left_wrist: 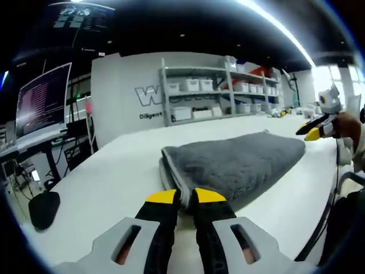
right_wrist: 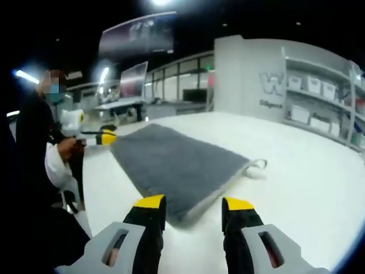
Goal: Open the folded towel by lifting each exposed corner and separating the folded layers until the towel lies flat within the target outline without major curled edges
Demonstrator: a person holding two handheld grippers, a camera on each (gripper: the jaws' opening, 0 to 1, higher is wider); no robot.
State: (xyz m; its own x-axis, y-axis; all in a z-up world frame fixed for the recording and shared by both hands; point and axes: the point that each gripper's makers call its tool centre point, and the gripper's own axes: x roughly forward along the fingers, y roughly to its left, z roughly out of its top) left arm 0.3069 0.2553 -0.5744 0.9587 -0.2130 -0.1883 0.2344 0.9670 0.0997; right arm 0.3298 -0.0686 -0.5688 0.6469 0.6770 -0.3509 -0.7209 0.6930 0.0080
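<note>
A grey towel [left_wrist: 239,162] lies folded on the white table [left_wrist: 108,182], its stacked layers showing along the near left edge. My left gripper [left_wrist: 186,197] has its yellow-tipped jaws nearly together on the towel's near corner. In the right gripper view the same towel [right_wrist: 171,165] stretches away, a small loop [right_wrist: 259,165] at one corner. My right gripper [right_wrist: 194,204] stands open with the towel's near corner between its jaws, not touching. Each gripper appears in the other's view: the right gripper [left_wrist: 312,132] past the far corner, the left gripper [right_wrist: 105,137] at the far-left corner.
Shelves with white bins [left_wrist: 199,85] line the back wall. A screen [left_wrist: 43,100] and a black mouse [left_wrist: 44,208] sit on a desk to the left. A person [right_wrist: 34,148] stands at the table's edge, holding the left gripper.
</note>
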